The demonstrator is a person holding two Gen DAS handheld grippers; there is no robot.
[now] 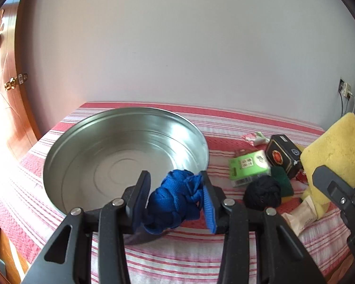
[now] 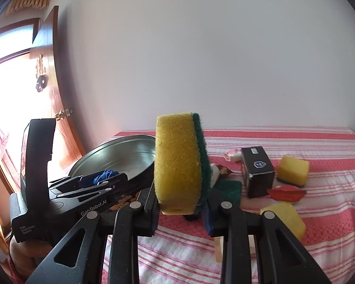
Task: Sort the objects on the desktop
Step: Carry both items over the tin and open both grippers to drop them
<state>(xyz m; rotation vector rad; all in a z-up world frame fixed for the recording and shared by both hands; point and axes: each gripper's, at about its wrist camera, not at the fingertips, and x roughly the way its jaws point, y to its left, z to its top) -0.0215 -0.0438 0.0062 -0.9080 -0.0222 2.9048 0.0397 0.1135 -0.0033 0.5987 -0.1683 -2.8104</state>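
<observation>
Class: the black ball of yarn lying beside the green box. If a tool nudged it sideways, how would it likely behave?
The black yarn ball looks round, so it would probably roll. Its fuzzy wound strands suggest it is soft, light and squashable. The woven striped cloth may slow it.

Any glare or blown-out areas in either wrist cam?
Left wrist view: the wooden door at left is washed out by daylight, with bright reflections on the round metal basin. Right wrist view: the door area is overexposed white; the centre is evenly lit.

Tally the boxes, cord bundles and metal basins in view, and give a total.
Boxes: 2 (green box, black box)
Cord bundles: 2 (blue bundle, black bundle)
Metal basins: 1 (metal basin)
Total: 5
</observation>
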